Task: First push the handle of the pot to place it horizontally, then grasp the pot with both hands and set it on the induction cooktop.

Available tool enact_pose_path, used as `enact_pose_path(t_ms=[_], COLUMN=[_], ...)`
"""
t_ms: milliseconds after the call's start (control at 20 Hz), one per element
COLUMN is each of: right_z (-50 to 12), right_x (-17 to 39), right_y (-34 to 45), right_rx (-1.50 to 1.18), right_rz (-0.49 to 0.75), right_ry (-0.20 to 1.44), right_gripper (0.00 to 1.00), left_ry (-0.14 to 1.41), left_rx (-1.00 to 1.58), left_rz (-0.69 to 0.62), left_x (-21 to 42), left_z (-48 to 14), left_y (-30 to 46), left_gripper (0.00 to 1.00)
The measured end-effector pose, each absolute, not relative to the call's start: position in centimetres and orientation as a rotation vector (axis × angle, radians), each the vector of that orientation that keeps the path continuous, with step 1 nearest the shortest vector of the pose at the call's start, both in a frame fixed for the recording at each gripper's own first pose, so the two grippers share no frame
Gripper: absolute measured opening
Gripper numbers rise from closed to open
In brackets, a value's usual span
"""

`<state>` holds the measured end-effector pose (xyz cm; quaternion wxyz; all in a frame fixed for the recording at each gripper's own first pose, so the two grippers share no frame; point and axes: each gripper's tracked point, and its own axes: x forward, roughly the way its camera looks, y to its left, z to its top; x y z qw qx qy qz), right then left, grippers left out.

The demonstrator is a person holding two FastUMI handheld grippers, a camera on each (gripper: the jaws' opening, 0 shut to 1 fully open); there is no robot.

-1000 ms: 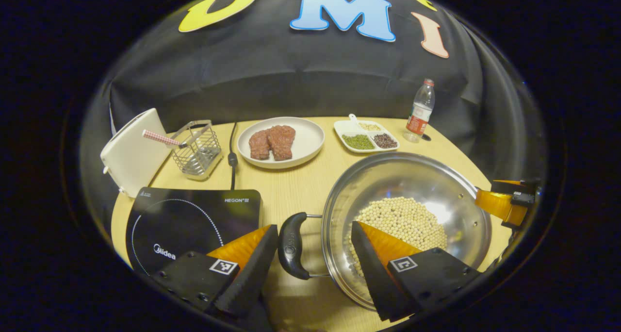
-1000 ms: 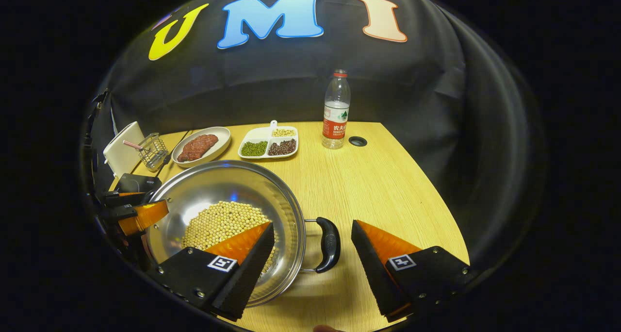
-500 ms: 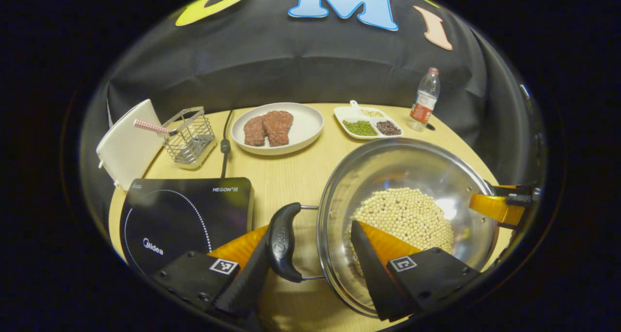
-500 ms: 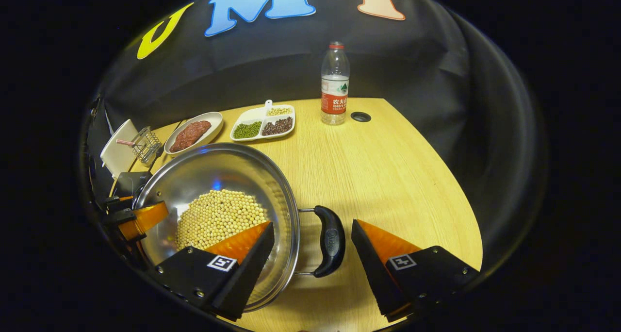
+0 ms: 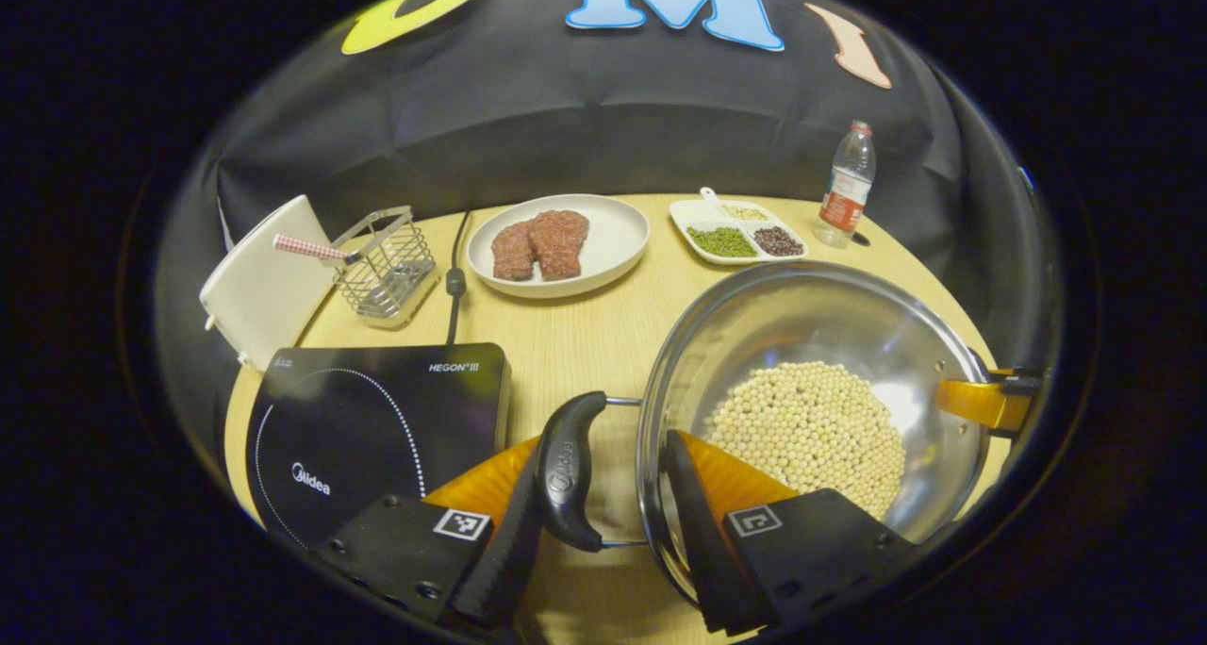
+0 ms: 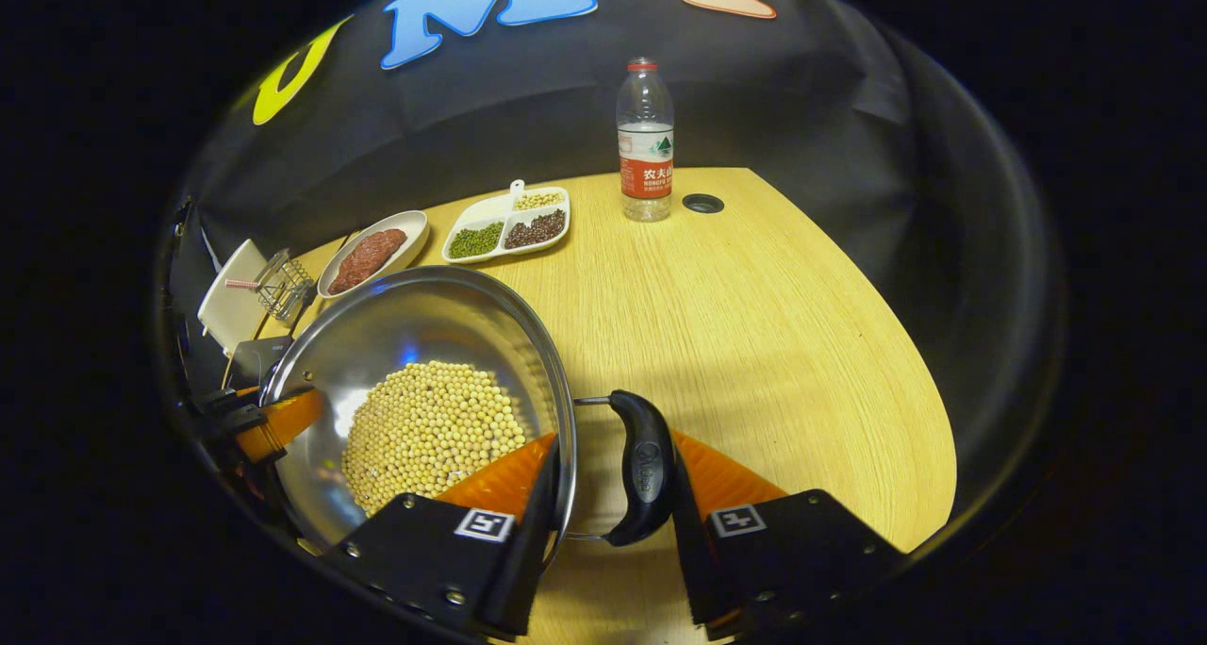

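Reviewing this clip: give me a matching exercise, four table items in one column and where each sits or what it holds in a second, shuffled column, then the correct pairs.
Items:
1. pot
2. white plate
3. water bottle
4. wire basket

Descriptions:
A. standing upright at the far edge of the table
B. holding two pieces of red meat
C. holding a heap of pale beans
D. beside the white board, behind the induction cooktop

Pairs: 1-C, 2-B, 3-A, 4-D
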<state>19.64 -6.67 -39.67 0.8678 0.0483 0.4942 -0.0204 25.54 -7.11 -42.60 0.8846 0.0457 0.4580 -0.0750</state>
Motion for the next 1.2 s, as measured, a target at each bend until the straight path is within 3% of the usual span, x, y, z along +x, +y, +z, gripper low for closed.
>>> enact_pose_path(t_ms=[100, 150, 200, 250, 300, 350, 1200], right_z=[-39.5, -39.5, -39.4, -39.4, -39.4, -39.4, -34.3], right_x=[19.5, 19.5, 19.6, 19.8, 19.8, 19.8, 18.8], right_y=[-6.5, -6.6, -6.6, -6.7, -6.7, -6.8, -6.9], right_rx=[0.089, 0.076, 0.072, 0.069, 0.064, 0.061, 0.045], right_rz=[-0.034, -0.027, -0.026, -0.024, -0.019, -0.017, 0.032], right_ry=[1.038, 1.036, 1.039, 1.033, 1.039, 1.037, 0.965], right_gripper=[0.53, 0.52, 0.52, 0.52, 0.46, 0.52, 0.52], left_ry=[0.947, 0.945, 0.942, 0.940, 0.934, 0.935, 0.846], left_rx=[0.089, 0.088, 0.080, 0.077, 0.074, 0.076, 0.058], left_rz=[-0.158, -0.158, -0.149, -0.142, -0.136, -0.132, -0.072], left_x=[25.5, 25.4, 25.3, 25.2, 25.2, 24.9, 22.5], left_z=[-42.4, -42.3, -42.2, -42.2, -42.1, -42.2, -35.9], left_y=[-7.2, -7.2, -7.3, -7.3, -7.3, -7.5, -7.2], left_gripper=[0.69, 0.68, 0.74, 0.65, 0.69, 0.69, 0.65])
